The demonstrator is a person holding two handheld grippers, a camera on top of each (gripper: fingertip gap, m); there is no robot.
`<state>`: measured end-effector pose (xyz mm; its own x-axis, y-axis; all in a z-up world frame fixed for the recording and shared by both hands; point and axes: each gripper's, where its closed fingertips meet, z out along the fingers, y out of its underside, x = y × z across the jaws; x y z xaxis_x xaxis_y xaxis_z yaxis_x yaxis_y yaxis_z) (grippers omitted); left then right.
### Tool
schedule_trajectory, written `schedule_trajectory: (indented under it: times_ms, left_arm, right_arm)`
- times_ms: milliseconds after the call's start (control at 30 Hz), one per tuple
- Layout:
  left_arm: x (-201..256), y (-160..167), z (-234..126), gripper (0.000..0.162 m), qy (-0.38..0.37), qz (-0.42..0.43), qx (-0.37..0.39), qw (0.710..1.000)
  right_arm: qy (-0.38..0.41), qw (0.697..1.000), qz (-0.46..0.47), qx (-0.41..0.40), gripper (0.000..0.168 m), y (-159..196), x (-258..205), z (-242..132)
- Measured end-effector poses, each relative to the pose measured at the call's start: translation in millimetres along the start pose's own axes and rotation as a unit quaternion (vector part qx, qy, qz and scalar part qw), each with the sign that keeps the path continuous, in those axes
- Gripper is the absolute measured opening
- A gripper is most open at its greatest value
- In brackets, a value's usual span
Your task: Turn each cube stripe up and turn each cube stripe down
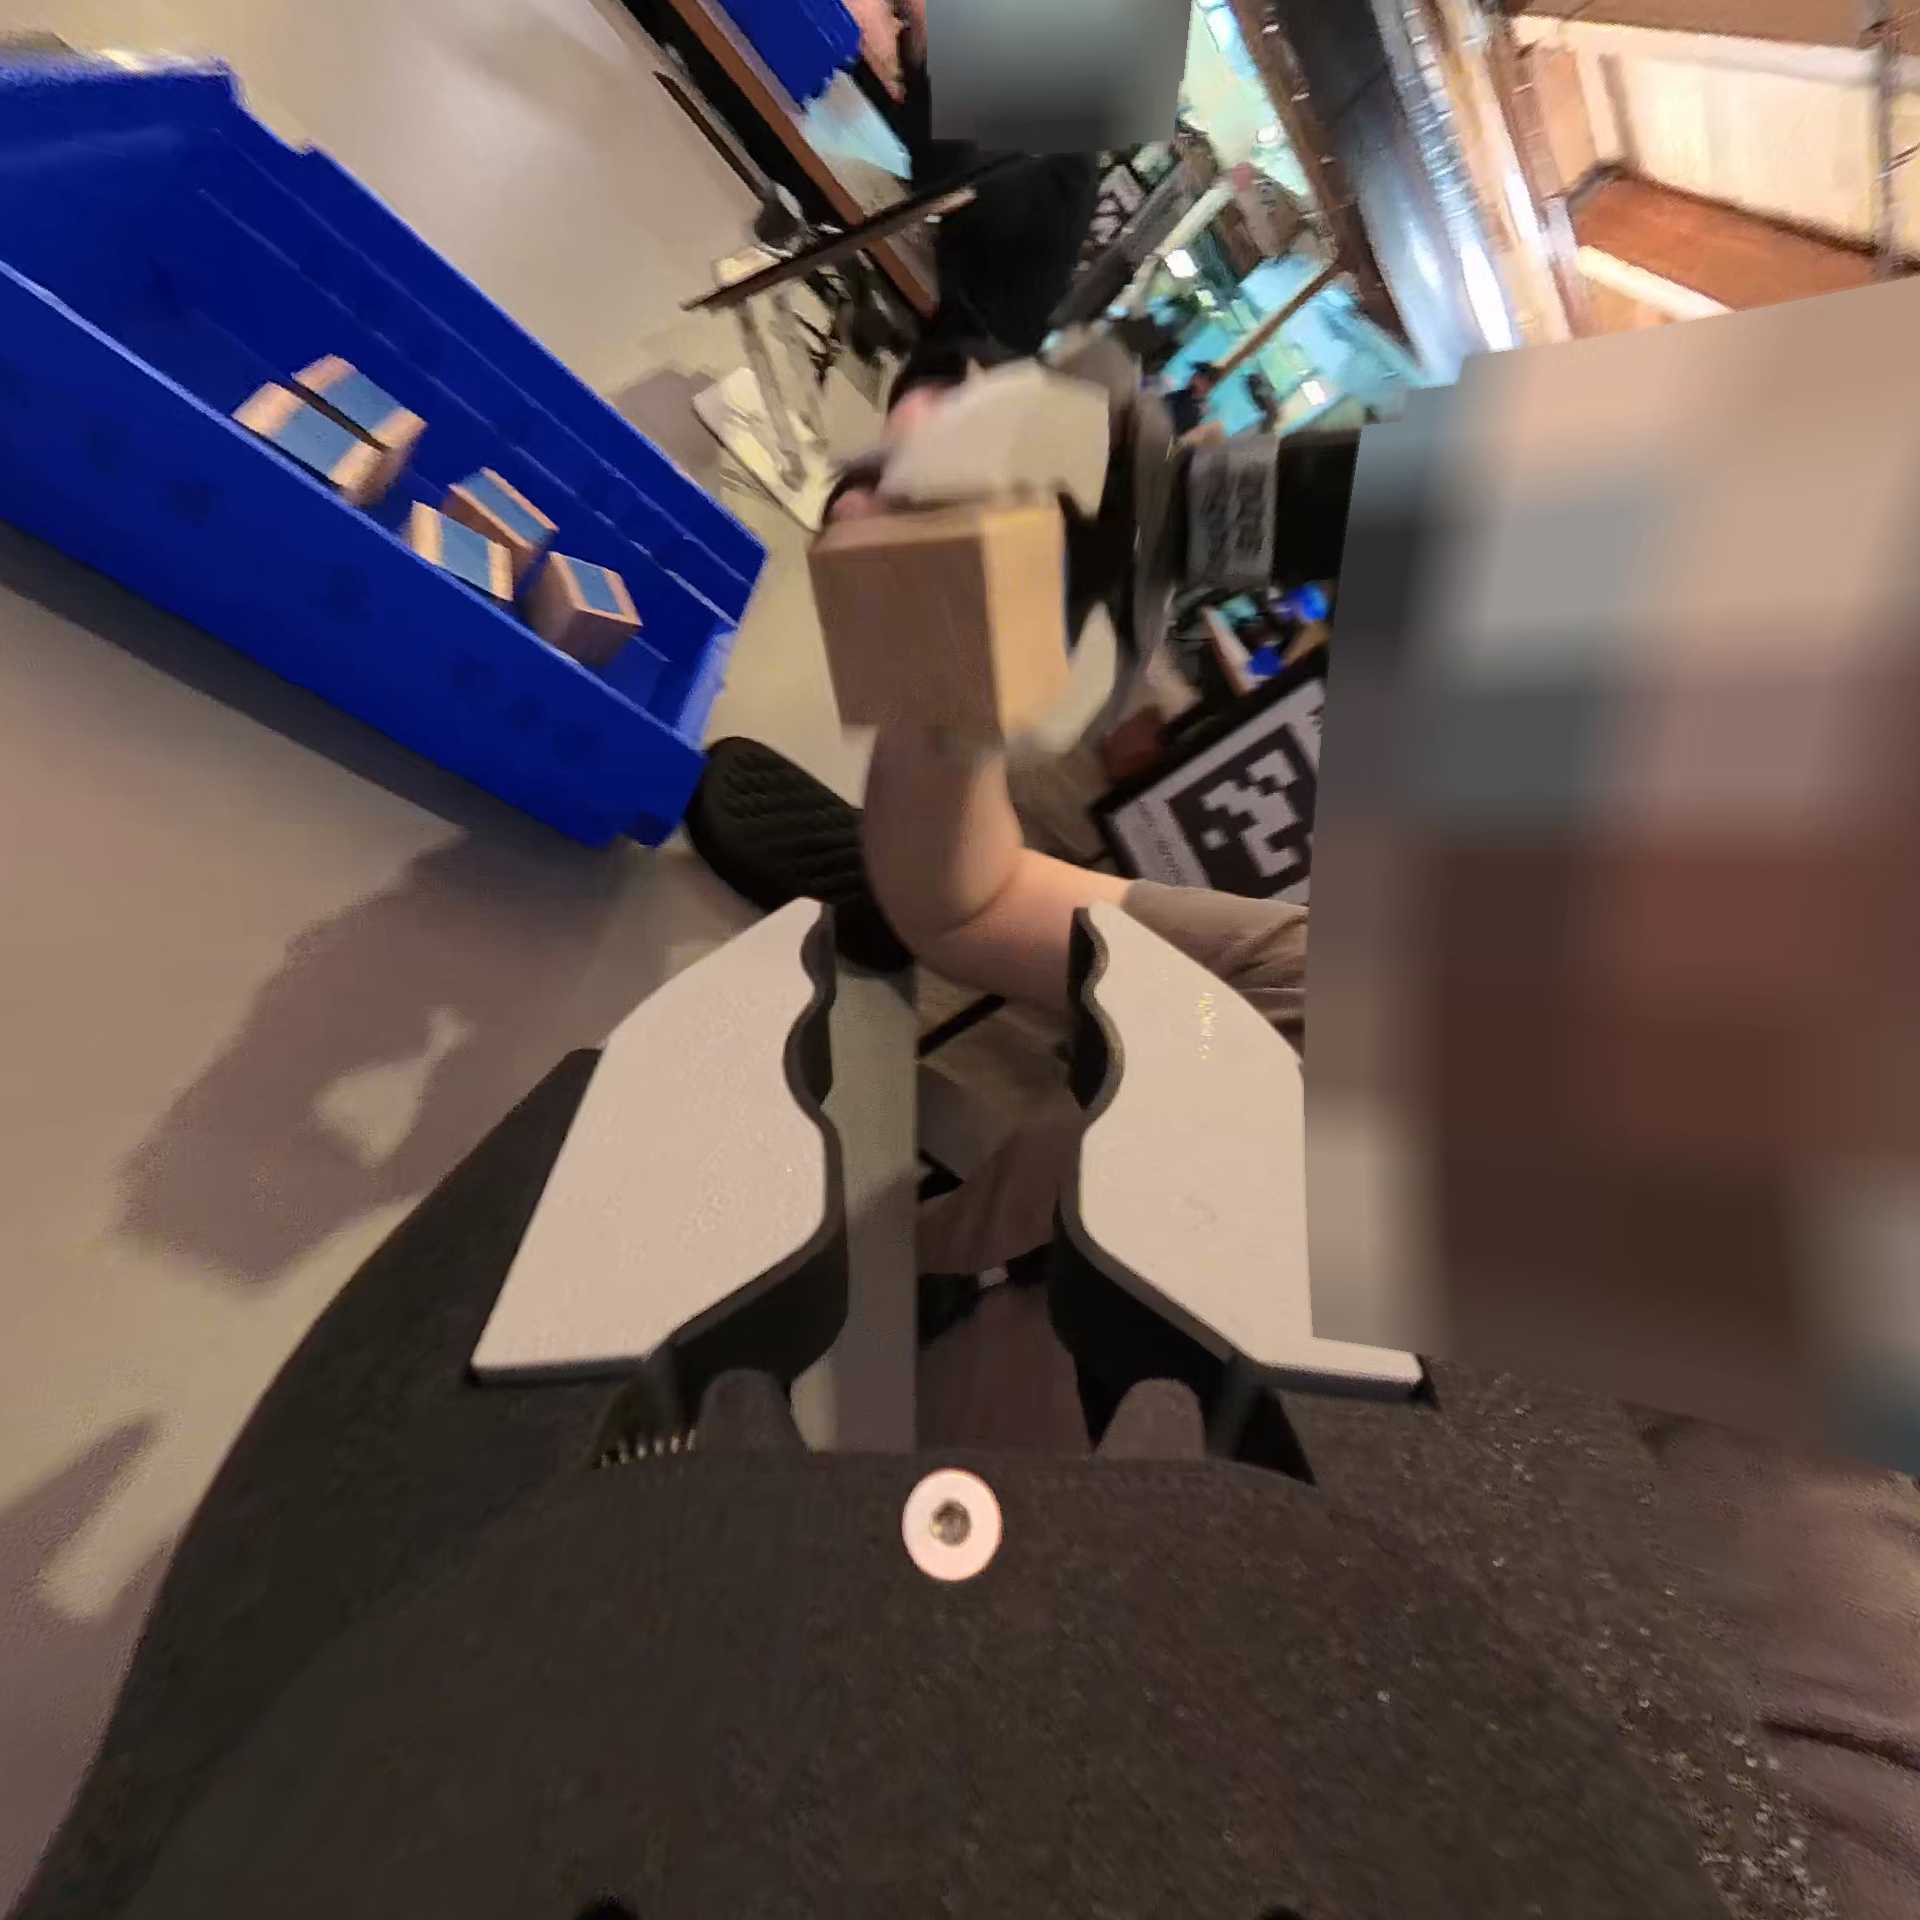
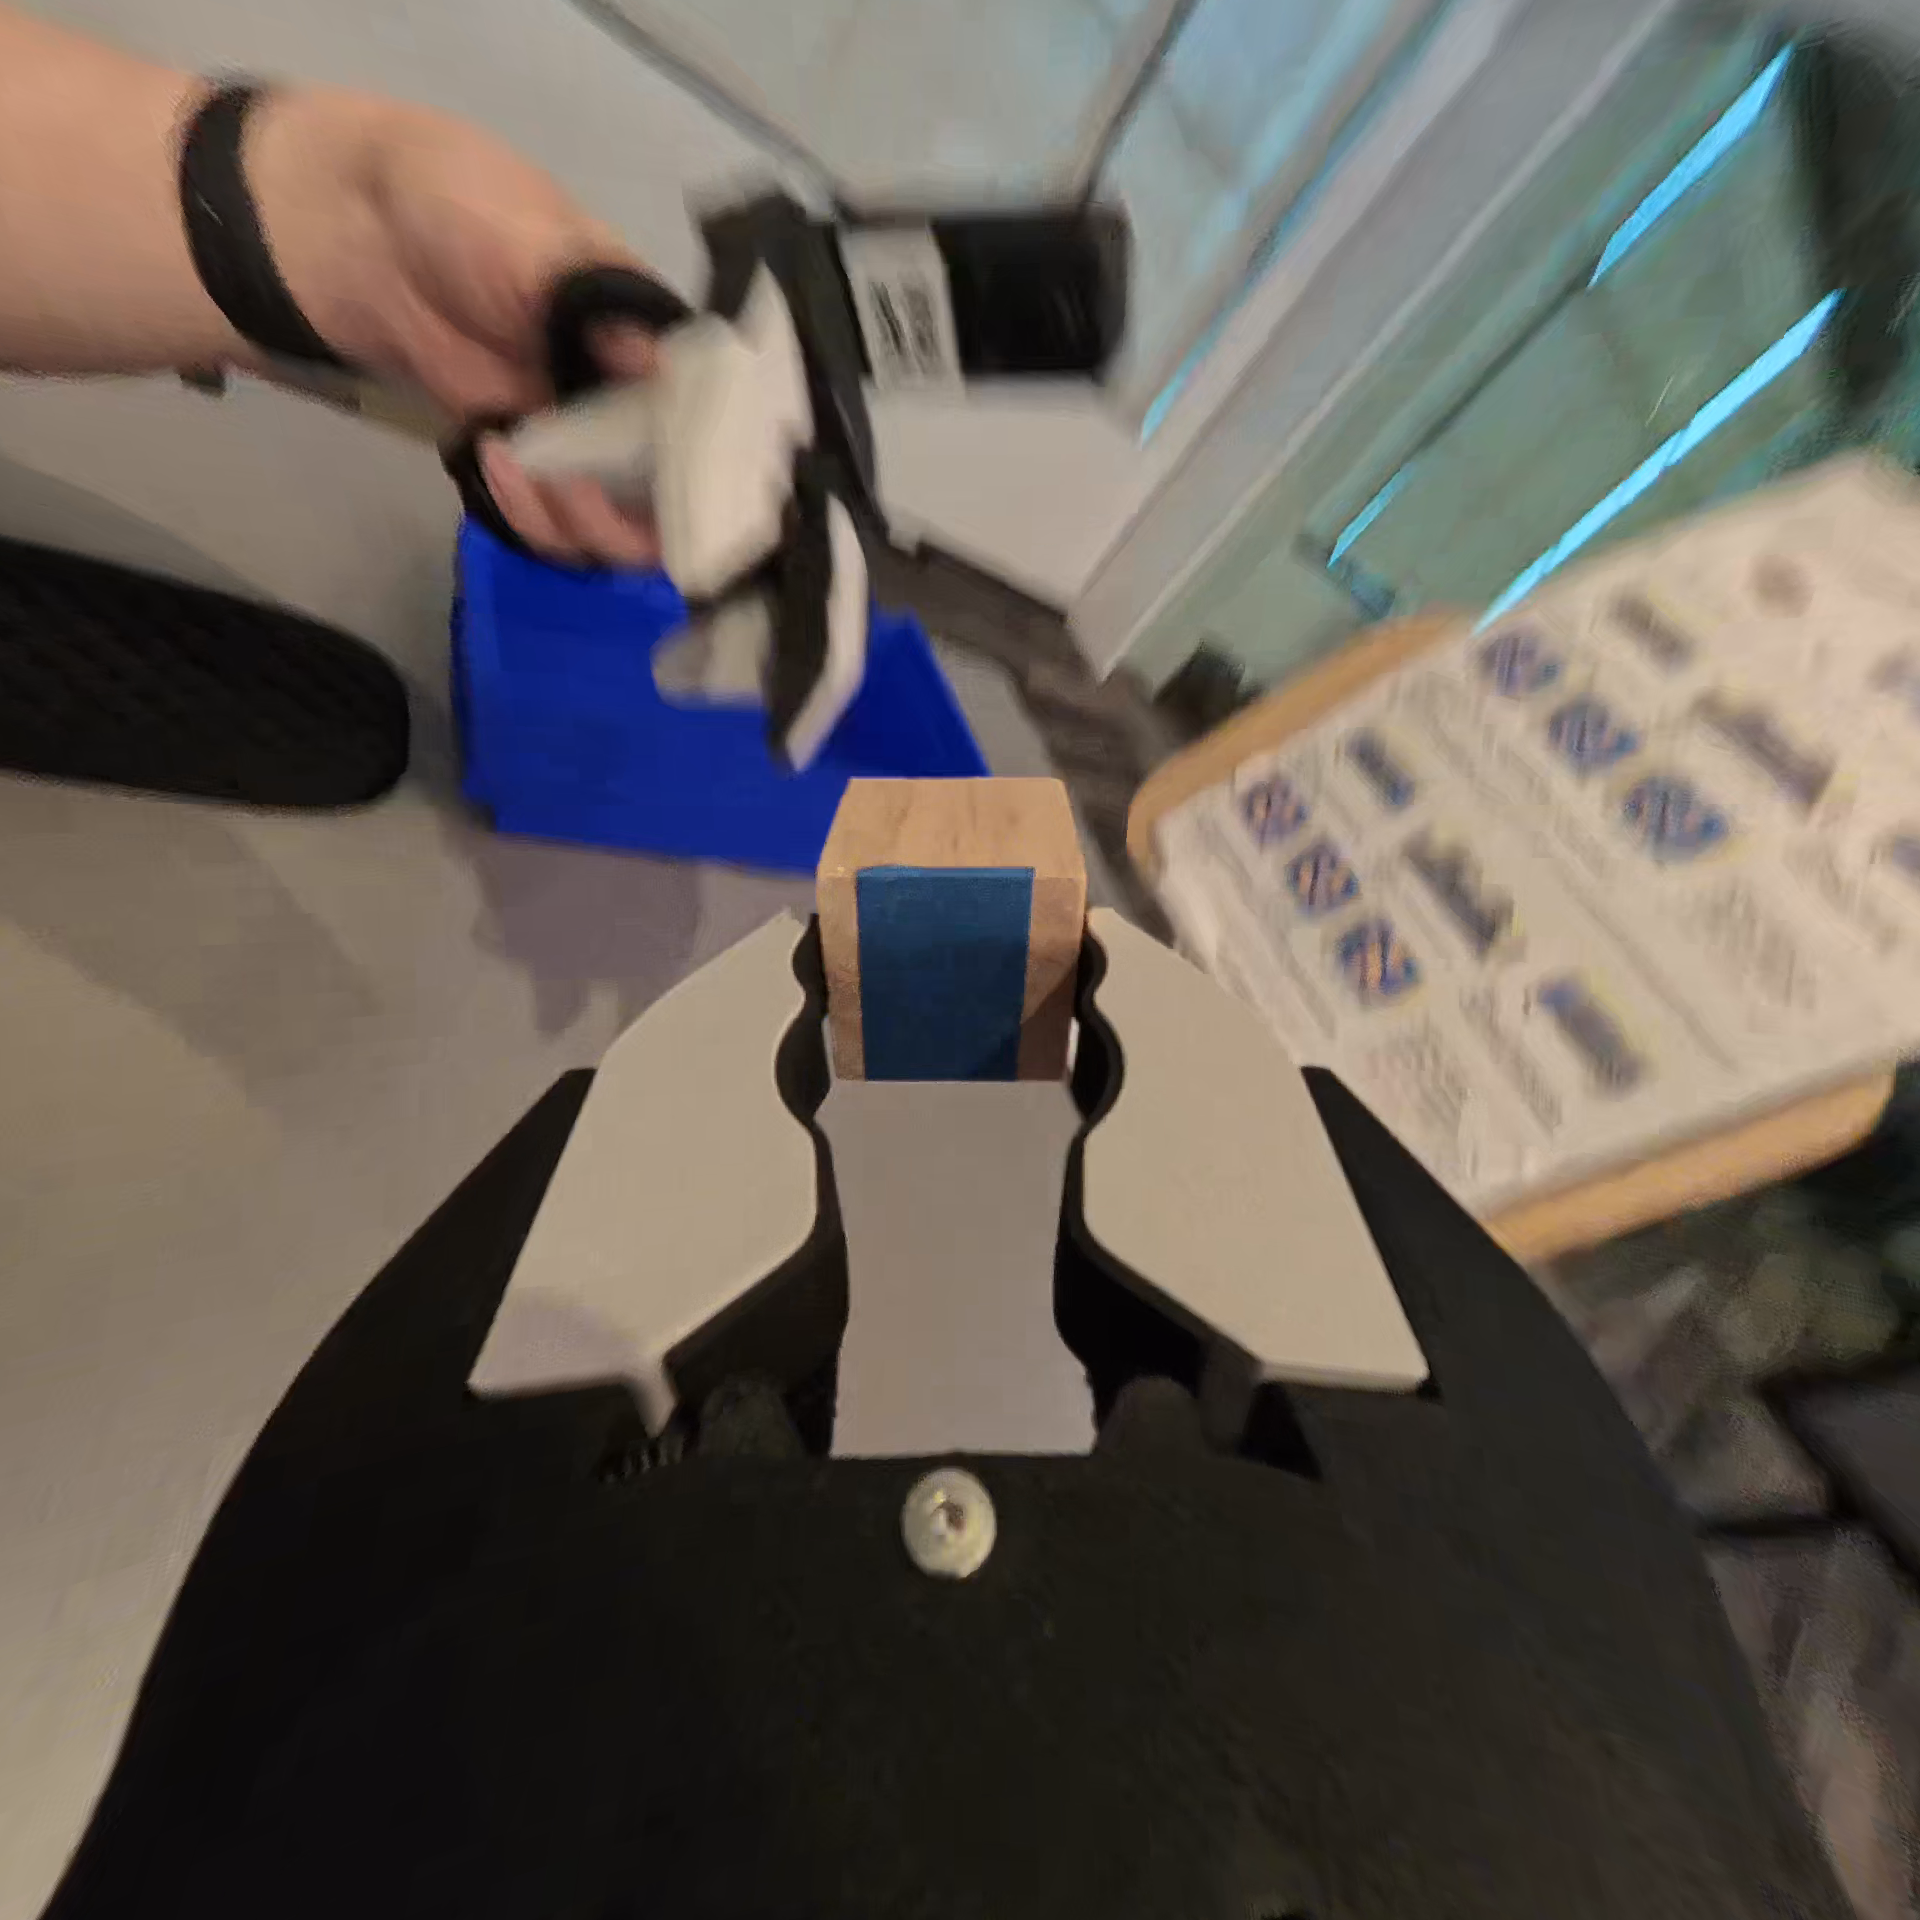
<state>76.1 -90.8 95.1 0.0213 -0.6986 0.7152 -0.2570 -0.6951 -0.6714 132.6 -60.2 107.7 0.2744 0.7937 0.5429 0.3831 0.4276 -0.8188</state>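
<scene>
Gripping wood cube (image 2: pixel 948 935) w/ my R gripper (image 2: pixel 948 971), blue stripe facing cam; L gripper (image 1: pixel 951 971) jaws narrow, empty, clear of blue bin (image 1: pixel 582 707) edge.

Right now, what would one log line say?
right gripper: shut on wooden cube with blue stripe, held aloft | left gripper: open, empty | blue plastic bin: striped cubes inside

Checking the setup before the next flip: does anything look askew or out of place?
The cubes in the blue bin lie jumbled at mixed angles, not in a row. One cube is out, clamped in the right gripper. No damage shows.
</scene>
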Motion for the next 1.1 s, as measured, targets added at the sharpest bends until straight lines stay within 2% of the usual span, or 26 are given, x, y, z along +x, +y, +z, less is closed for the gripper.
schedule_trajectory:
  times_ms: [33, 133, 200, 267, 367, 500, 700, 867, 967, 1033, 1100]
  left_arm:
    - [-2, 0, -7, 0.043, -0.021, 0.016, 0.002, 1.0]
    - [-3, 7, -26, 0.04, -0.071, 0.051, -0.007, 0.996]
    - [-4, 13, -35, 0.039, -0.098, 0.062, -0.016, 0.993]
    - [-3, 17, -41, 0.037, -0.117, 0.067, -0.021, 0.991]
    - [4, 20, -45, 0.034, -0.118, 0.071, -0.021, 0.99]
    - [12, 20, -51, 0.031, -0.126, 0.087, -0.016, 0.988]
    - [10, 24, -56, 0.031, -0.145, 0.099, -0.018, 0.984]
    - [11, 27, -57, 0.031, -0.144, 0.098, -0.018, 0.984]
    - [14, 26, -61, 0.031, -0.147, 0.101, -0.013, 0.984]
    - [17, 23, -68, 0.031, -0.16, 0.111, -0.002, 0.981]
    - [18, 16, -83, 0.03, -0.192, 0.132, 0.022, 0.972]
  right_arm:
    - [-0.012, 0.998, 0.04, -0.048, 0.045, 21, 13, -19]
    - [-0.014, 0.965, 0.13, -0.226, 0.045, 112, 39, -79]
    - [-0.062, 0.939, 0.161, -0.296, 0.046, 162, 26, -105]
    - [-0.125, 0.901, 0.212, -0.356, 0.046, 198, 3, -116]
    - [-0.166, 0.832, 0.25, -0.466, 0.046, 247, -20, -124]
    - [-0.213, 0.772, 0.265, -0.538, 0.046, 284, -42, -118]
    - [-0.207, 0.768, 0.226, -0.563, 0.046, 302, -42, -108]
    - [-0.218, 0.766, 0.263, -0.545, 0.046, 302, -48, -102]
    - [-0.21, 0.764, 0.274, -0.545, 0.053, 299, -47, -102]
    - [-0.205, 0.772, 0.279, -0.534, 0.053, 289, -43, -104]
    - [-0.189, 0.8, 0.279, -0.496, 0.053, 267, -31, -110]
